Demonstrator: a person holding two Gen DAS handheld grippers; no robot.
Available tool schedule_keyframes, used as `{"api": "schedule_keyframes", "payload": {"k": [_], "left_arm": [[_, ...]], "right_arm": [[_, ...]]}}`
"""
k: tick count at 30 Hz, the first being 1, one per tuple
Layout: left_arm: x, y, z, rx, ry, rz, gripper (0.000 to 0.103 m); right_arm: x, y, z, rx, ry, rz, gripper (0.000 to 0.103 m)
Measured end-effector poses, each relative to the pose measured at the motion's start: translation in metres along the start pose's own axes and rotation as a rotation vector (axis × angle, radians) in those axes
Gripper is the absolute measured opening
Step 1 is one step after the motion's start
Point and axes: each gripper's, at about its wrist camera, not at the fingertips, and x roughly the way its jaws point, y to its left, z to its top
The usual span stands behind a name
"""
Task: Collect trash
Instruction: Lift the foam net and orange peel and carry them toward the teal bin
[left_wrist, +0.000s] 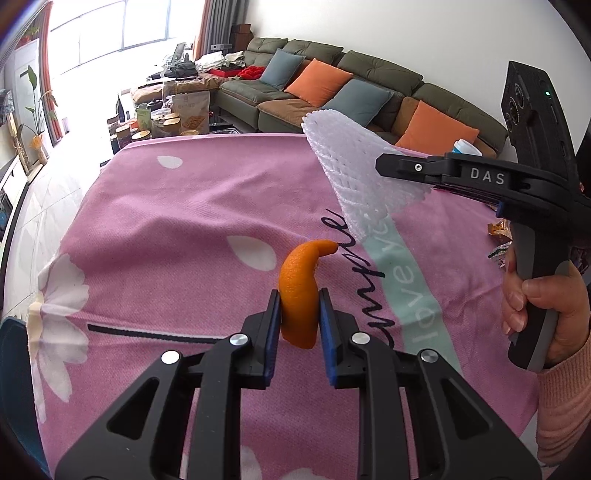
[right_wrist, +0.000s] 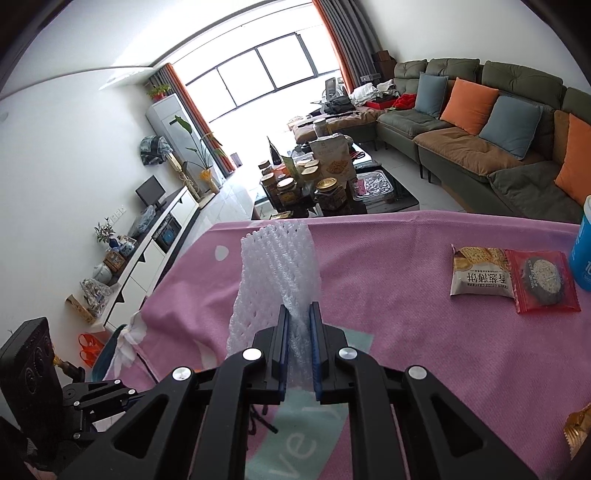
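Left gripper (left_wrist: 298, 314) is clamped on a curl of orange peel (left_wrist: 300, 291), lifted clear of the pink cloth (left_wrist: 184, 221); right gripper (right_wrist: 298, 332) is pinched on a white foam fruit net (right_wrist: 275, 273), also held in the air, and I see its side profile with the net in the left wrist view too. So I read this as mid-collection: both pieces picked, neither dropped yet. I can't see any bin or bag in either view, so my next move needs a receptacle found first, then carry over and release one at a time; the net is floppy and may snag on the pads. Still on the cloth to my right: a cracker packet (right_wrist: 480, 273) and a red snack packet (right_wrist: 545, 282) just touching, with a blue container (right_wrist: 583, 251) at the edge. Room behind: green sofa (right_wrist: 480, 147) with orange and blue cushions, cluttered coffee table (right_wrist: 332, 192), bright window (right_wrist: 258, 74).
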Motion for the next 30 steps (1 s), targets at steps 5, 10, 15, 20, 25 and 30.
{"api": "schedule_keyframes", "payload": {"k": [5, 10, 15, 20, 25, 30], "left_arm": [[-0.022, 0.005, -0.013, 0.000, -0.024, 0.015, 0.020], [-0.045, 0.010, -0.026, -0.007, -0.051, 0.034, 0.020], [-0.066, 0.016, -0.038, -0.020, -0.074, 0.050, 0.020], [-0.082, 0.022, -0.049, -0.034, -0.092, 0.062, 0.020], [-0.093, 0.028, -0.061, -0.057, -0.099, 0.068, 0.020], [-0.101, 0.032, -0.069, -0.068, -0.104, 0.082, 0.020]], "right_arm": [[-0.016, 0.018, -0.012, -0.012, -0.019, 0.065, 0.009], [-0.026, 0.029, -0.026, -0.005, -0.023, 0.129, 0.009], [-0.031, 0.039, -0.039, -0.008, -0.017, 0.168, 0.009], [-0.038, 0.047, -0.050, -0.019, -0.023, 0.170, 0.009], [-0.043, 0.050, -0.060, -0.018, -0.023, 0.182, 0.009], [-0.046, 0.054, -0.066, -0.018, -0.017, 0.201, 0.009]]}}
